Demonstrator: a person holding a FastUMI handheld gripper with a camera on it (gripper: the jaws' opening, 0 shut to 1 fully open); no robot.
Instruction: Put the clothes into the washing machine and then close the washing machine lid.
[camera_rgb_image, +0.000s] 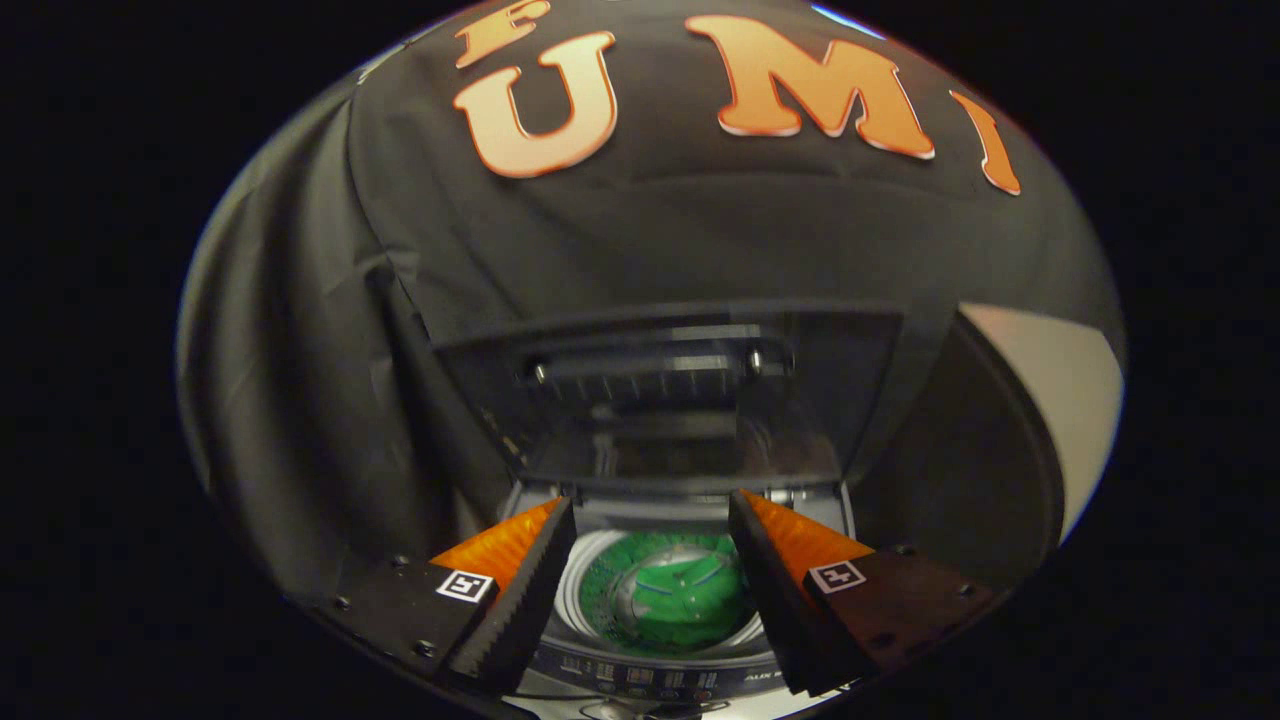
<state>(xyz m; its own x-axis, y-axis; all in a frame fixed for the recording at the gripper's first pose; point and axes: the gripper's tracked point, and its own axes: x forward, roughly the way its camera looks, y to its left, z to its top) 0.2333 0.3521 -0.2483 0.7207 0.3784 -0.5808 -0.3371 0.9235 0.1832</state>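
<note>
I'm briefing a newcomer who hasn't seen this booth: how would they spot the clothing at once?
Find the top-loading washing machine with its lid raised upright. Look down into its round drum, seen between the open gripper fingers. The green garment lies crumpled inside, the one bright soft thing among pale metal.

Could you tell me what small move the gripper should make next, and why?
Probably reach up to the raised lid to swing it down. The green garment already lies in the drum, the gripper is open and empty above it, and the lid stands upright beyond the fingers.
</note>
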